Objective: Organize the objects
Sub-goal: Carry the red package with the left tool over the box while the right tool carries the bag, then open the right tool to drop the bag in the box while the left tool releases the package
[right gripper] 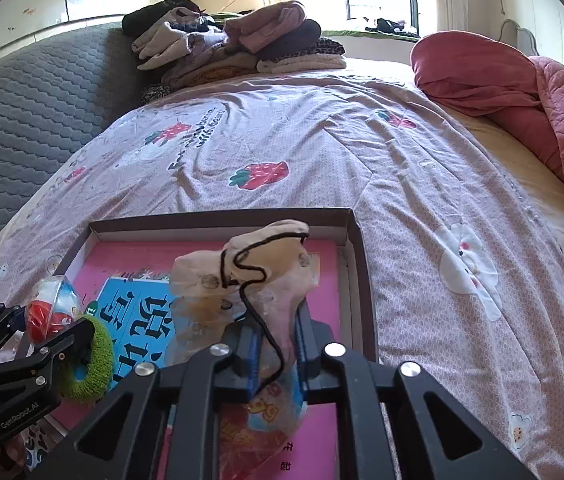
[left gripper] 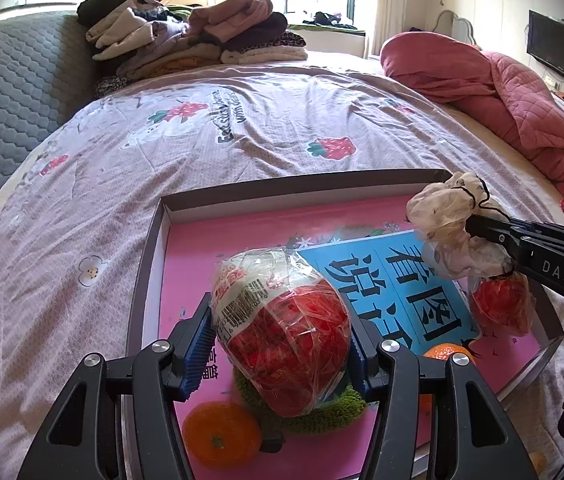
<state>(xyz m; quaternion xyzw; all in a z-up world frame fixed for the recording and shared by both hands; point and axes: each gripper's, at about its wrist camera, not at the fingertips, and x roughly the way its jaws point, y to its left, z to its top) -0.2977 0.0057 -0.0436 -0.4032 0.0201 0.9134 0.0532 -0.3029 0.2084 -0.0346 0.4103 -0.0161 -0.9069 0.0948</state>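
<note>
Bed scene, both wrist views. Your left gripper (left gripper: 280, 344) sits at lower centre of the left view, its blue-padded fingers (left gripper: 198, 344) closed narrowly on a plastic-wrapped red-and-white packet (left gripper: 286, 328), which is pinched from both sides and held above the tray. In the right view the same left gripper (right gripper: 48, 334) shows at the lower left edge with the packet (right gripper: 48, 310) between its fingers.

Your right gripper (right gripper: 276, 344) occupies lower centre of the right view; its fingers are drawn close together on the neck of a translucent drawstring bag (right gripper: 250, 268), whose black cord (right gripper: 260, 312) trails down between them. In the left view the right gripper (left gripper: 482, 228) enters from the right edge, and the bag (left gripper: 450, 220) bunches above the fingers while its red contents (left gripper: 500, 304) hang below.

The shallow cardboard tray (left gripper: 150, 248) lies on the strawberry-print bed sheet (left gripper: 210, 132) in the lower half of both views; its rim (right gripper: 358, 264) is dark, and its floor is covered by a pink and blue printed sheet (left gripper: 394, 276). In the tray, below the packet, rest a green knitted ring (left gripper: 314, 416), seen also in the right view (right gripper: 96, 364), and an orange (left gripper: 222, 434) at lower left of centre. A second orange (left gripper: 448, 350) shows just right of the left gripper.

Folded clothes (left gripper: 186, 36) are stacked at upper centre; a pink quilt (left gripper: 494, 88) lies at upper right.
</note>
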